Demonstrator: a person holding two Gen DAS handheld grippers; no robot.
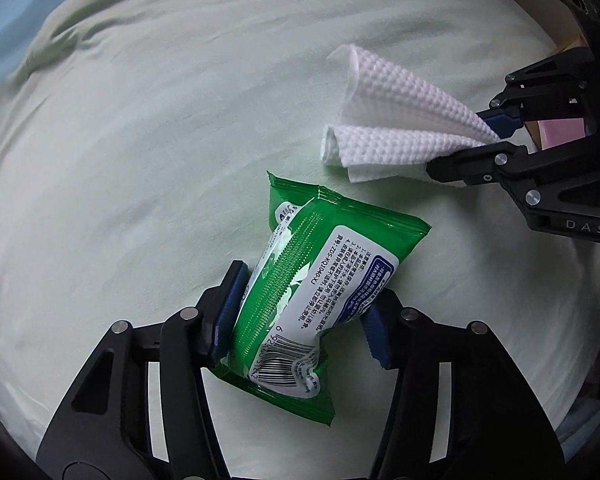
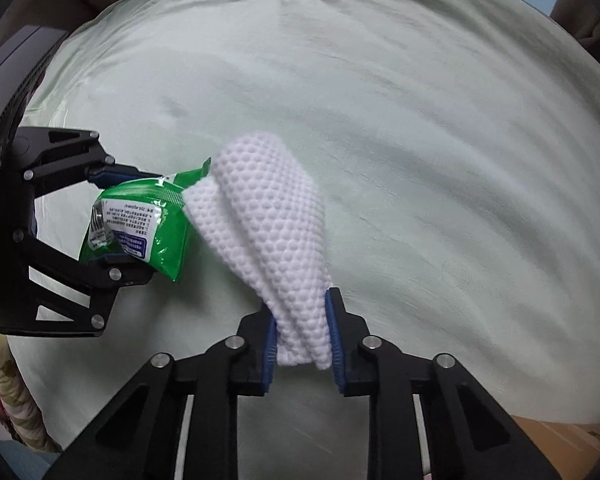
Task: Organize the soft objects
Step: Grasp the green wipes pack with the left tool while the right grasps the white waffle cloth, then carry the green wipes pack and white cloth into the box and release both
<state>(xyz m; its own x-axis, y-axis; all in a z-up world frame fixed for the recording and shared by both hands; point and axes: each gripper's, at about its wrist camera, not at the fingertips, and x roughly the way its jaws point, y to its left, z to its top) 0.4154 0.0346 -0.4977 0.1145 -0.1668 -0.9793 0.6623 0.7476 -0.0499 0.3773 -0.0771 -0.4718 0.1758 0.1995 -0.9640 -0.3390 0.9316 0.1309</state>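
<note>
Both pickups are made mid-bed (image 1: 140,160): the left gripper (image 1: 300,312) squeezes the wipes pack (image 1: 320,280), the right gripper (image 2: 302,344) pinches the white cloth (image 2: 268,216); placing remains.

Green pack (image 1: 300,280) – white cloth (image 1: 400,128) beside

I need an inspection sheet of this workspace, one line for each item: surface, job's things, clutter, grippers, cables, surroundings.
Surface: pale green bed sheet, wrinkled toward the far edge.
Job's things: green wipes pack, label and barcode facing up; white textured cloth, bunched at its held end, right beside the pack.
Clutter: nothing seen.
Grippers: left gripper squeezes the pack, fingers on both its sides; right gripper is closed on the cloth's bunched end.
Cables: nothing seen.
Surroundings: cardboard box past the sheet's edge; flowered fabric at the lower left.
</note>
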